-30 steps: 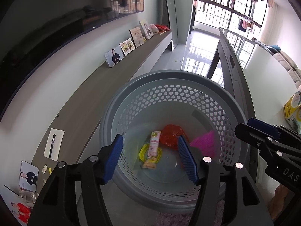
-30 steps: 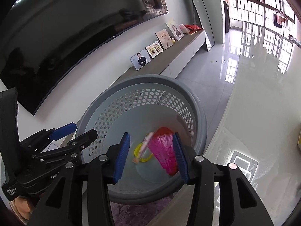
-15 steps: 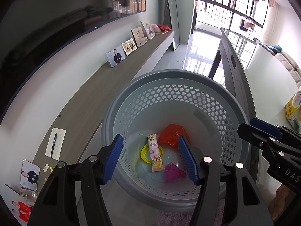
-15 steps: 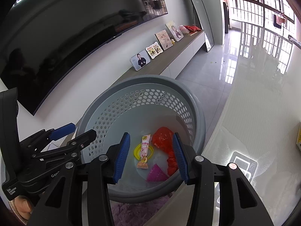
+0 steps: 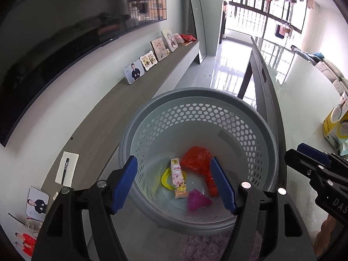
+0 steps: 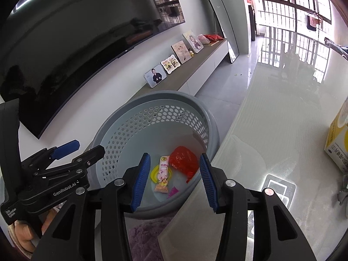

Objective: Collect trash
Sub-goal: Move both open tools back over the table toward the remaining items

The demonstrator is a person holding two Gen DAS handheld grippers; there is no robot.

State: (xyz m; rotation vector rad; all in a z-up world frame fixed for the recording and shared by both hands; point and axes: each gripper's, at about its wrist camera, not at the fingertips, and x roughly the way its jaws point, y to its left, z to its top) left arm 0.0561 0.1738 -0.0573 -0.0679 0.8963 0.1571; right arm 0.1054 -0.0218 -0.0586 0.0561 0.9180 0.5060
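Both the left gripper and right gripper are hovering wide open and empty over the grey basket, where light, crinkly wrappers are lying; such pieces probably want pinching by an edge.

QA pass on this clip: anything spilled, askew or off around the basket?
Nothing stands out. The basket stands upright, and the snack packet, red bag, yellow ring and pink wrapper all lie inside on its bottom. Both tongs, left and right, are open and empty.
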